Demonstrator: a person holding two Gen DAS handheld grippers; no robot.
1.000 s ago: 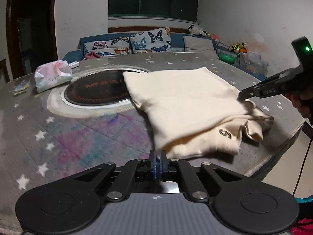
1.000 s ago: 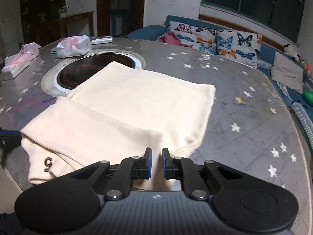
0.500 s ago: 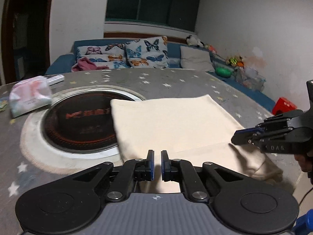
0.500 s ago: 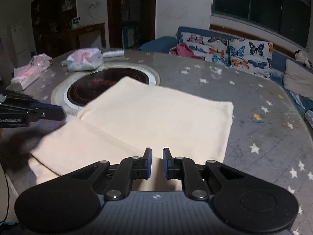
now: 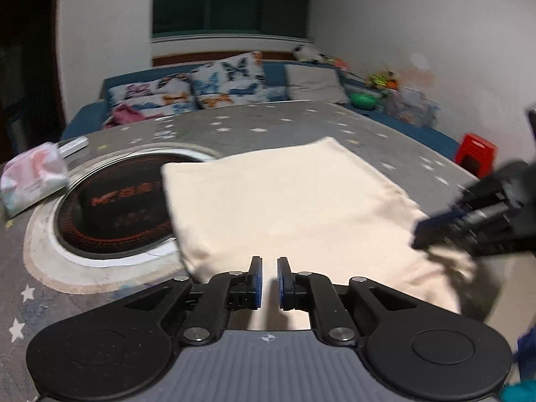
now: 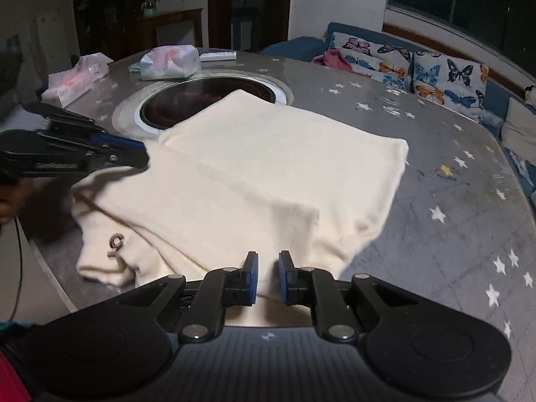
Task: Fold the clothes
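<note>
Right wrist view: the cream garment point(image 6: 268, 174) lies folded in layers on the counter point(image 6: 435, 174), its long axis running near-left to far-right. Both the right hand-held gripper point(image 6: 268, 276) and the left hand-held gripper point(image 5: 267, 281) hover at its near edge, slightly parted, holding nothing.

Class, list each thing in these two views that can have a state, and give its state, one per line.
Cream garment: folded, lying flat on the table, one corner over the round cooktop.
Left gripper: open, holding nothing.
Right gripper: open, holding nothing.
Round cooktop: partly covered by the garment.
Tissue pack: lying on the table, apart from the garment.
</note>
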